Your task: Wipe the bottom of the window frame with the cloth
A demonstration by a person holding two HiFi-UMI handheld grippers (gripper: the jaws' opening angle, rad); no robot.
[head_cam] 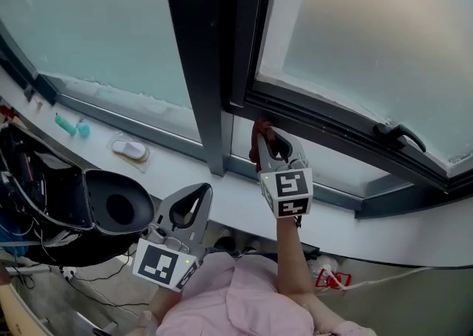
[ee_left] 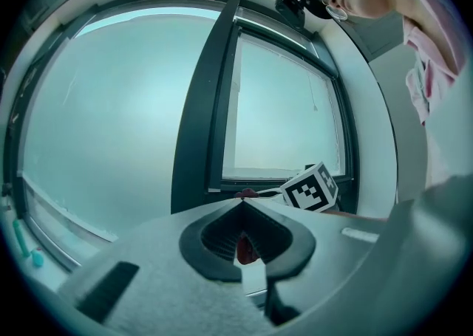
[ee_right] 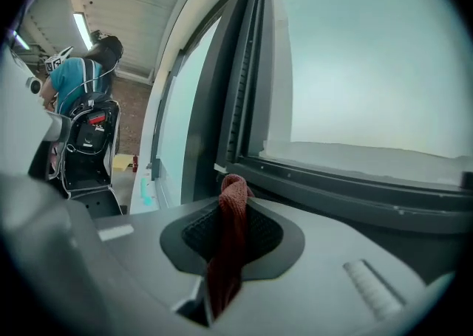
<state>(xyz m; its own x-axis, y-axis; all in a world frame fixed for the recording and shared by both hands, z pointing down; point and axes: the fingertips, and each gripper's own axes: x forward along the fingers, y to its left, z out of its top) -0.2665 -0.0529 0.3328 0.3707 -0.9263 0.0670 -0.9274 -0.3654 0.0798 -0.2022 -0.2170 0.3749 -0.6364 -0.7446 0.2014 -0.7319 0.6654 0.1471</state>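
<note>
My right gripper (head_cam: 269,139) is shut on a dark red cloth (head_cam: 259,134), which it holds against the left end of the dark bottom window frame (head_cam: 332,126) of the right sash. In the right gripper view the cloth (ee_right: 228,238) hangs down between the jaws, its top fold just short of the frame (ee_right: 347,188). My left gripper (head_cam: 202,191) hangs lower and to the left, over the white sill (head_cam: 236,205). It is shut with nothing in it. In the left gripper view (ee_left: 240,205) the right gripper's marker cube (ee_left: 313,187) and a bit of red cloth (ee_left: 247,194) show beyond its tips.
A dark upright post (head_cam: 203,69) divides the two frosted panes. A black window handle (head_cam: 399,134) sits on the frame to the right. On the sill at left lie teal items (head_cam: 68,125) and a white object (head_cam: 130,150). A black seat-like object (head_cam: 111,207) stands below. A person (ee_right: 74,80) is far off.
</note>
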